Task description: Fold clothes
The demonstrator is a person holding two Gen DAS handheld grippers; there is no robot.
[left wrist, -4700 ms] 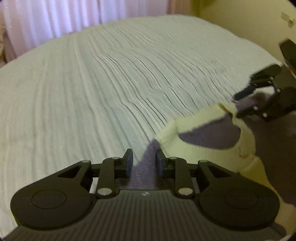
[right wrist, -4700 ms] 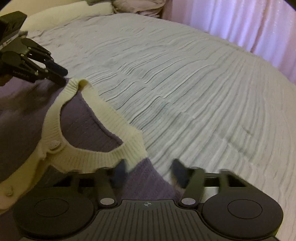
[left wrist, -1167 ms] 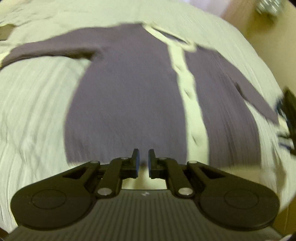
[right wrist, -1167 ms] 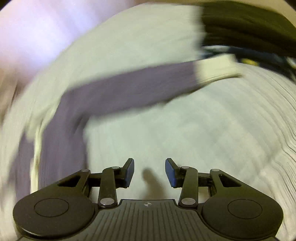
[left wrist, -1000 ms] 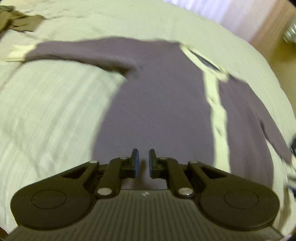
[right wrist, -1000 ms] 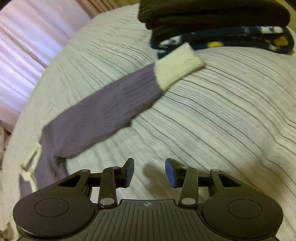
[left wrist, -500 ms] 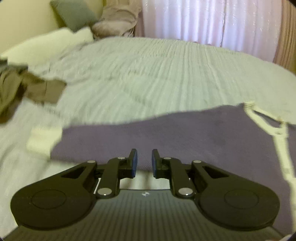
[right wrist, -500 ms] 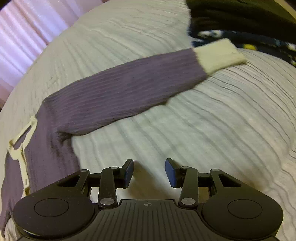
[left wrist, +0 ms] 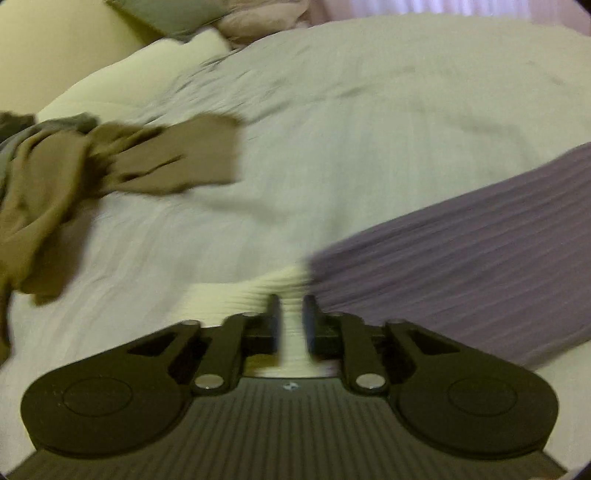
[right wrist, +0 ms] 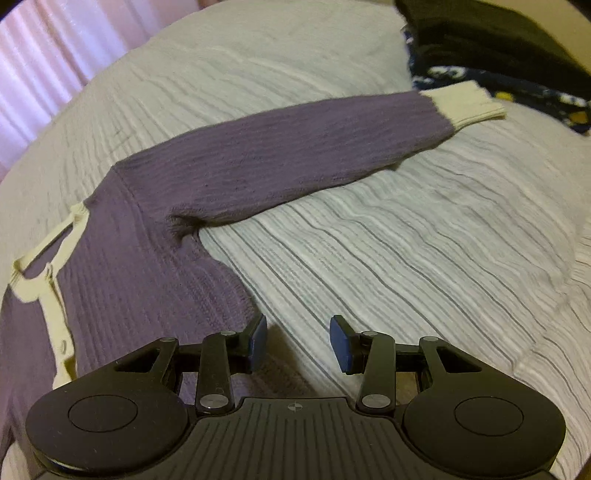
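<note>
In your left wrist view there is one purple cardigan sleeve (left wrist: 461, 251), lying across the pale bedspread (left wrist: 332, 129) from the right edge down to your tool. Its one cream cuff (left wrist: 243, 295) sits right at the left gripper (left wrist: 290, 314), and a strip of that cuff shows in the narrow gap between the two fingers, which stand close together around it. The view is blurred, so you cannot tell whether the fingers are actually pinching the knit or only flanking it. To your left lies one crumpled brown garment (left wrist: 110, 166), well apart from the cuff. At the head of the bed you can count two pillows, a cream pillow (left wrist: 147, 70) and a grey pillow (left wrist: 166, 11).

In your right wrist view the purple cardigan (right wrist: 140, 266) lies flat on the bedspread, with one sleeve stretched toward the upper right and ending in a second cream cuff (right wrist: 465, 103). One cream button band (right wrist: 55, 295) runs down its front. The right gripper (right wrist: 298, 341) is spread wide with nothing between its blue pads, just beside the cardigan's side edge. Beyond the cuff sits one stack of dark folded clothes (right wrist: 498, 48); the cuff's far end lies against it.
</note>
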